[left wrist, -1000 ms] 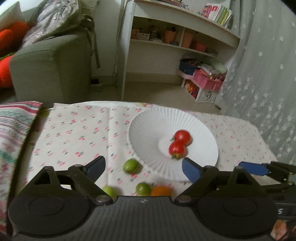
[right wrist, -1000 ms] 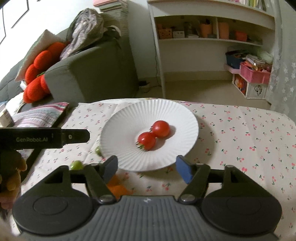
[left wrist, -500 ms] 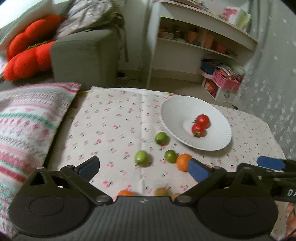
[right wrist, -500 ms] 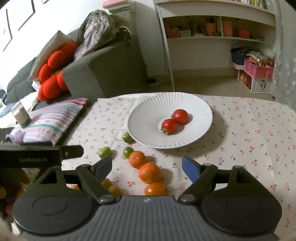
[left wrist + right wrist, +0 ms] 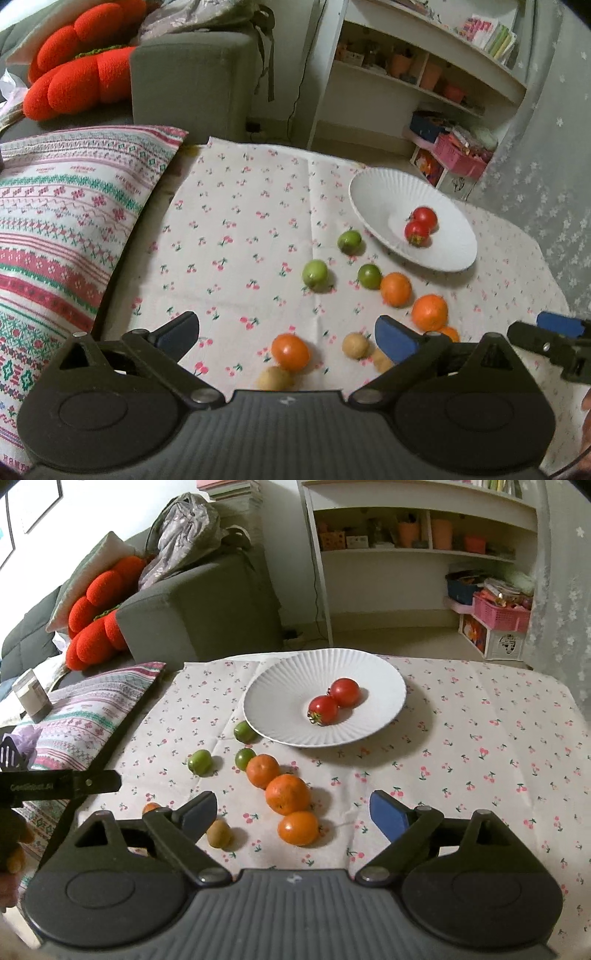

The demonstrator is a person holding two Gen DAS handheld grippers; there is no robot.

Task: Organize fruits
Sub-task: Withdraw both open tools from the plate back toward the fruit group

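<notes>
Having withdrawn from the plate (image 5: 384,672), both claws, left (image 5: 286,332) and right (image 5: 291,808), hover open and empty; two tomatoes (image 5: 334,700) are plated, oranges (image 5: 287,794) beside it remain unsorted.

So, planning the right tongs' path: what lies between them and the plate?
Three oranges in a line on the cloth, seen in the right wrist view, before the plate.

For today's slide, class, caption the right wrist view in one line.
Open right gripper above oranges; two tomatoes sit on the plate.
</notes>
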